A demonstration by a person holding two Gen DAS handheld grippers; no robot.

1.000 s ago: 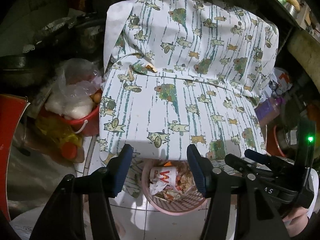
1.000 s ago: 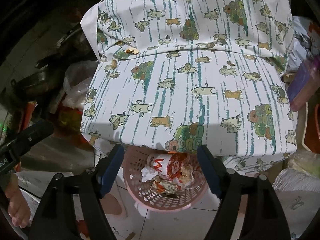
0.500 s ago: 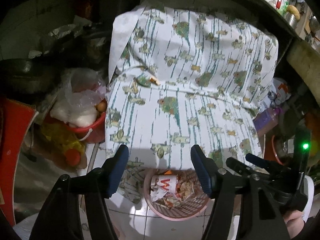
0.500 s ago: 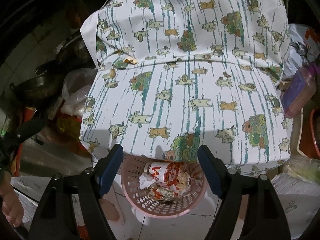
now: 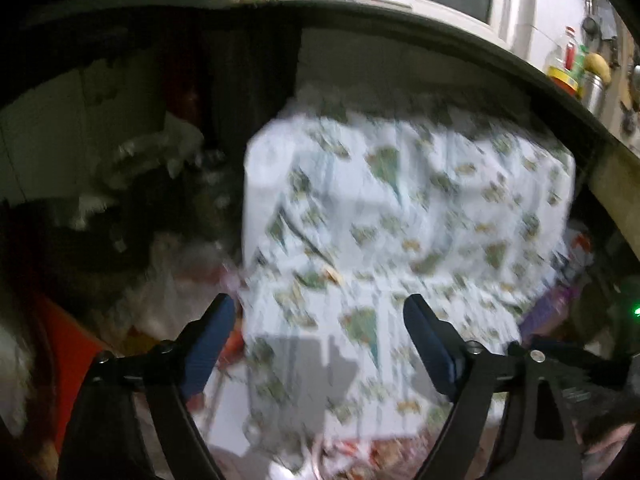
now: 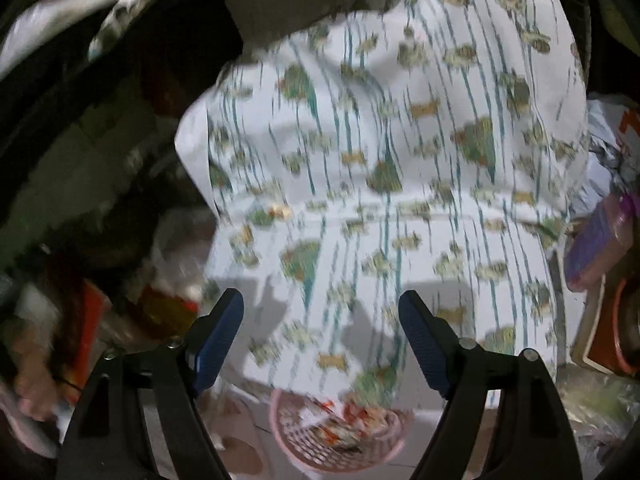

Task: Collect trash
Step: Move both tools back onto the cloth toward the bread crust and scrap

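A pink plastic basket [image 6: 288, 440] stands on the floor under the front edge of a cat-print cloth [image 6: 380, 160]. Crumpled wrappers and paper trash [image 6: 352, 416] fill it. My right gripper [image 6: 321, 295] hangs above the cloth, its jaws opening with nothing between them. In the blurred left wrist view, my left gripper [image 5: 319, 302] is also over the cat-print cloth [image 5: 400, 220]; its jaws are opening wide and hold nothing. Only a strip of the trash [image 5: 352, 452] shows at the bottom edge there.
A dark counter edge [image 5: 440, 28] curves overhead, with bottles [image 5: 568, 64] on it at the right. Bags and a red object [image 5: 72, 360] crowd the floor to the left. A purple bottle [image 6: 600, 240] lies right of the cloth. A person's hand [image 6: 32, 384] shows at the far left.
Both grippers have risen and tipped upward, so the basket has slid to the bottom of each view. The left jaws have spread wider. Both pictures are now motion-blurred.
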